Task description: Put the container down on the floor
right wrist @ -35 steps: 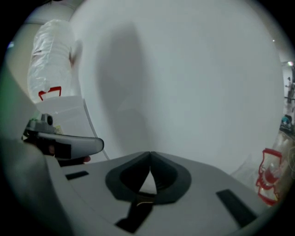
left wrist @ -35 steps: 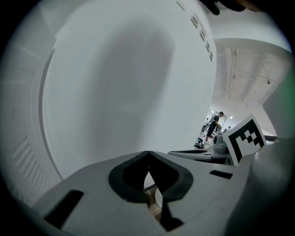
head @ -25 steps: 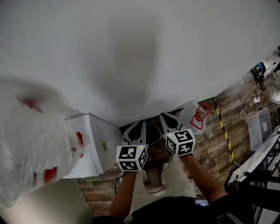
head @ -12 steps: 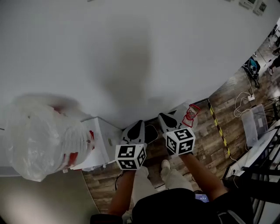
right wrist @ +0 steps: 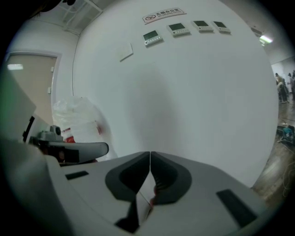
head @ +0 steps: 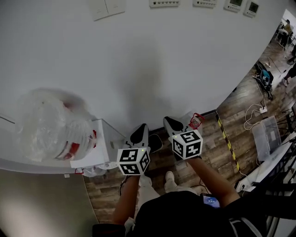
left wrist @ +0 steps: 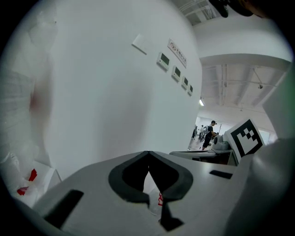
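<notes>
A white box-like container (head: 98, 149) with a red label stands on the wooden floor against the wall, left of my hands. Both grippers are raised in front of the white wall, side by side and apart from the container. My left gripper (head: 141, 128) is shut with nothing in it; in the left gripper view its tips (left wrist: 148, 156) meet. My right gripper (head: 169, 121) is also shut and empty, its tips (right wrist: 150, 153) touching. A small white bag with red print (head: 196, 121) lies on the floor just beyond the right gripper.
A bulging clear plastic bag (head: 52, 128) with red print sits on a white ledge (head: 27, 164) at the left. Wall panels (head: 164, 3) line the top. Yellow-black tape (head: 226, 139), cables (head: 253, 110) and a clear bin (head: 265, 134) lie to the right.
Both grippers have risen together, still shut, away from the floor. The view has tilted up, so the wall panels now show and the plastic bag sits sharper at the left.
</notes>
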Demonstrator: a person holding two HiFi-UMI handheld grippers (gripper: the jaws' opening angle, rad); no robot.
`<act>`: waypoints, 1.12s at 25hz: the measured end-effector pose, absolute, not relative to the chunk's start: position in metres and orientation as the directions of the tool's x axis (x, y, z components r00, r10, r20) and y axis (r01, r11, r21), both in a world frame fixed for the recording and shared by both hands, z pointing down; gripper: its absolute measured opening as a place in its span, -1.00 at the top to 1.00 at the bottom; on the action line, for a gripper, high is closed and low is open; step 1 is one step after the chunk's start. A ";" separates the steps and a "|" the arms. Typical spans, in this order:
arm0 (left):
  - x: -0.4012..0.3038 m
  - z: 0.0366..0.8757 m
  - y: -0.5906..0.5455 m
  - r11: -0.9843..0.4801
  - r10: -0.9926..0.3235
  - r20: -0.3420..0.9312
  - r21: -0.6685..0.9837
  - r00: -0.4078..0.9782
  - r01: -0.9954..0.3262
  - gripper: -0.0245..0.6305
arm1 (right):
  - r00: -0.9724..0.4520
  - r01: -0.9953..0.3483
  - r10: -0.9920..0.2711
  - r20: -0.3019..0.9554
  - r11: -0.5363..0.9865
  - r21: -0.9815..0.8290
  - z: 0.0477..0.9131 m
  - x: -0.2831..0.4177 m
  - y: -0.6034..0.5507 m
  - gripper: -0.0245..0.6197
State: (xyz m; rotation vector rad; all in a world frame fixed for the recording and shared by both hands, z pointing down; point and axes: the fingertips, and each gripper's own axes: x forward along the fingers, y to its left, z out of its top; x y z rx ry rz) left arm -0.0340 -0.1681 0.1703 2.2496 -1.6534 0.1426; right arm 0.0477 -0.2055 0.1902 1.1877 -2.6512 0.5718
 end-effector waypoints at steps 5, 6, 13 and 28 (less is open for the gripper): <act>-0.014 0.160 -0.150 -0.231 -0.924 0.260 0.206 0.281 -0.951 0.88 | -0.696 -0.718 -0.660 0.282 0.640 -0.274 0.178 0.065 -0.191 0.83; -0.011 0.160 -0.146 -0.227 -0.926 0.259 0.205 0.276 -0.952 0.88 | -0.701 -0.713 -0.657 0.278 0.644 -0.276 0.177 0.069 -0.188 0.83; 0.002 0.148 -0.127 -0.203 -0.938 0.241 0.199 0.249 -0.959 0.88 | -0.729 -0.684 -0.646 0.226 0.670 -0.289 0.162 0.079 -0.174 0.83; -0.009 0.115 -0.102 -0.281 -0.929 0.201 0.168 0.311 -0.945 0.88 | -0.708 -0.704 -0.680 0.191 0.657 -0.270 0.130 0.062 -0.143 0.83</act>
